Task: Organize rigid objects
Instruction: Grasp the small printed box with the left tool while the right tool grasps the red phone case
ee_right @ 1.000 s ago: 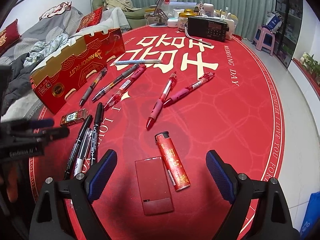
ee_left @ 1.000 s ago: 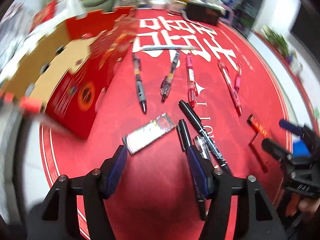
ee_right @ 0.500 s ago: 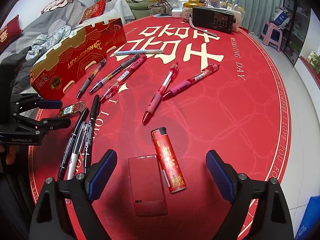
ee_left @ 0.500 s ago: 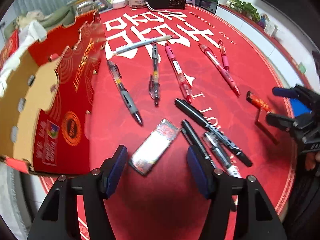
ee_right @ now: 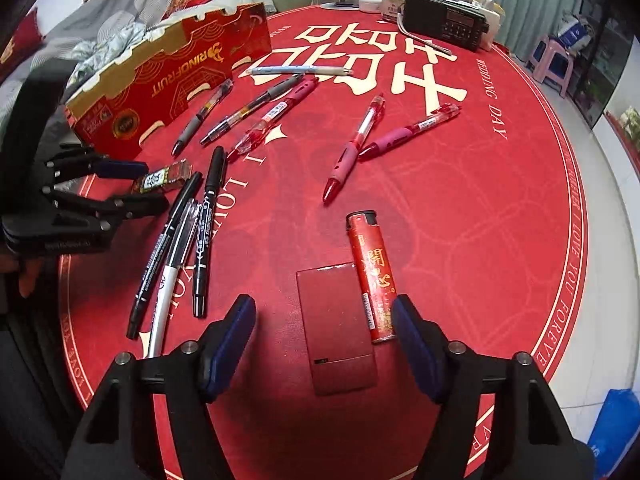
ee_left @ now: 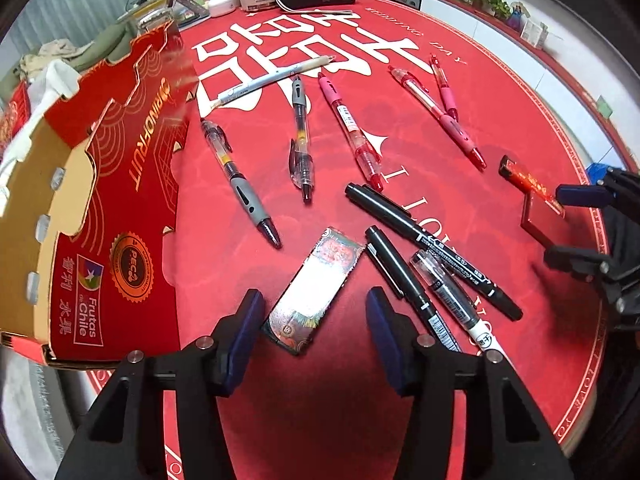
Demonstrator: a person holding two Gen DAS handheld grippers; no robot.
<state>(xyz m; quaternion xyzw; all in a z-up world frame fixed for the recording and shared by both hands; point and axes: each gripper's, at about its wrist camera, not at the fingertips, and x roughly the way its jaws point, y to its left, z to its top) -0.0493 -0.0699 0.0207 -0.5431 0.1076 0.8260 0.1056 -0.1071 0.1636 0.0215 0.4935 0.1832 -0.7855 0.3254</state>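
Red-clothed desk (ee_right: 500, 208), pens (ee_right: 352, 152) and markers (ee_left: 432, 248) scattered, nothing sorted. Left gripper (ee_left: 314, 332) closing, unpressed, around small packet (ee_left: 316, 288); right gripper (ee_right: 324, 338) closing around lighter (ee_right: 372, 276) and red case (ee_right: 336, 324). Box (ee_left: 120, 208) beside, unfilled as far as visible.

Each handheld tool is matte black plastic. In the left wrist view the left gripper (ee_left: 314, 336) fills the lower frame: two angular black arms with triangular cut-outs, each carrying two round silver screws on top, and ending in dark blue pads (ee_left: 244, 338) with a finely ribbed face. The right gripper (ee_right: 326, 350) in its own view has the same build, with blue pads (ee_right: 416, 350) and paired silver screws. Seen from the side at the left edge of the right wrist view, the left tool shows stacked black plates, small silver bolts and faint pale lettering, too blurred to read.
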